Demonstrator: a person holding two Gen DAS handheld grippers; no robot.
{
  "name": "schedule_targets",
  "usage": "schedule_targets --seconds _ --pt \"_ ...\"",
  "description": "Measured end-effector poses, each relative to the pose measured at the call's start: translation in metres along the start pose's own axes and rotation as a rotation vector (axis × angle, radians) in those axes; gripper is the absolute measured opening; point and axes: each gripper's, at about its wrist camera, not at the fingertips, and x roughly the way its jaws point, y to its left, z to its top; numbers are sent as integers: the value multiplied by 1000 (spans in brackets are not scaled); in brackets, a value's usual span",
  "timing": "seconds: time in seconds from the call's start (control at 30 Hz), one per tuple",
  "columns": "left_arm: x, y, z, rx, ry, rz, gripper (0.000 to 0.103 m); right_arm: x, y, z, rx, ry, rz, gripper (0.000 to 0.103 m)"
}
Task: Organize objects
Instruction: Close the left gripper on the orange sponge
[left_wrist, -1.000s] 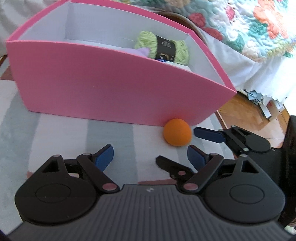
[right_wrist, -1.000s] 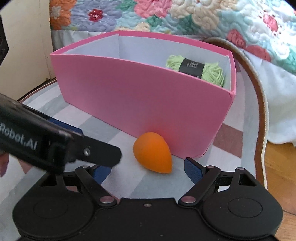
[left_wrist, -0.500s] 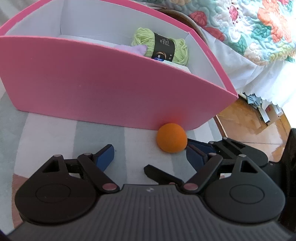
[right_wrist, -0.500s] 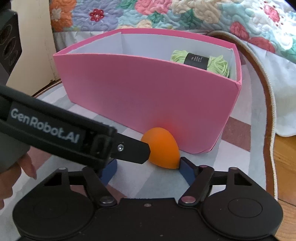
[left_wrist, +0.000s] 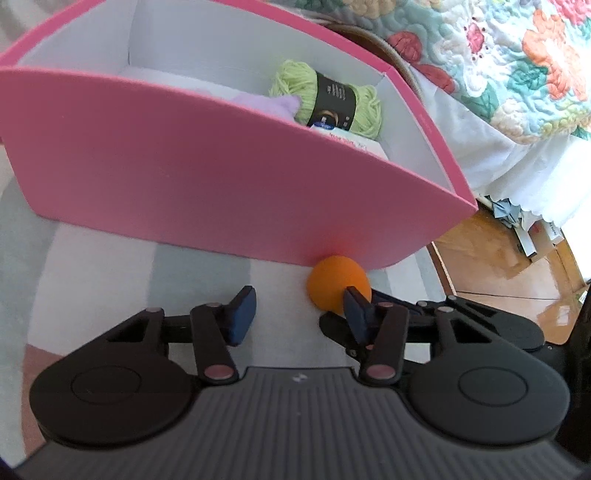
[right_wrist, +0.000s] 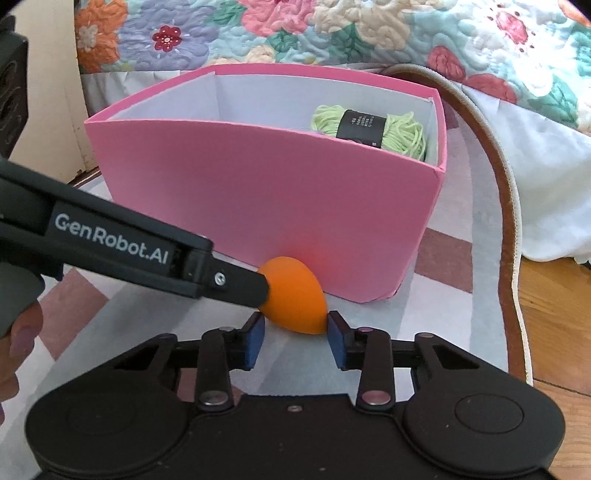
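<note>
Two tools are meeting at one small orange sponge (right_wrist: 293, 295), shaped like an egg. The sponge is lying on a striped rug (right_wrist: 461, 206), touching the near wall of a pink box (right_wrist: 258, 192), close to the box's right corner.

The right tool (right_wrist: 295, 338) is sitting low on the rug with a blue pad on each side of the sponge. Both pads are right at the sponge's sides, so the tool is closing around it. I cannot tell if it is squeezing hard.

The left tool (left_wrist: 299, 306) is standing wide, with nothing between its pads. In the left view the sponge (left_wrist: 338, 282) is showing just past its right pad (left_wrist: 356, 314). In the right view, the long black arm of the left tool (right_wrist: 122, 251) is reaching in from the left, and its tip is touching the sponge's left side.

Inside the pink box (left_wrist: 221, 184), a ball of light green yarn (left_wrist: 332, 98) with a black paper band is lying at the far right end. A soft purple thing (left_wrist: 264, 103) is lying just left of the yarn, and a white packet (left_wrist: 347, 142) is peeking up near it.

A bed with a flowery quilt (right_wrist: 332, 33) is standing behind the box. A wooden floor (left_wrist: 517, 280) is showing to the right of the rug.
</note>
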Motion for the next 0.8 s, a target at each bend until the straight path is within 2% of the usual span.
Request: schedule_targets --seconds 0.17,0.33,0.53,0.63,0.73,0.8 --pt "-2 -2 1 -11 9 -38 41 -6 2 0 2 8 12 28" --pt "-8 -5 2 -12 8 -85 40 -10 10 6 -6 6 33 19" --pt "-14 -2 6 -26 8 -85 40 -22 19 6 -1 -1 72 10" --pt "-14 6 6 -46 2 -69 41 -26 22 8 -5 -2 116 10" --pt "-9 15 6 -65 10 -50 41 -27 25 10 -41 -10 113 14" --pt "-7 21 5 -79 12 -57 40 -27 24 11 -67 -9 105 26"
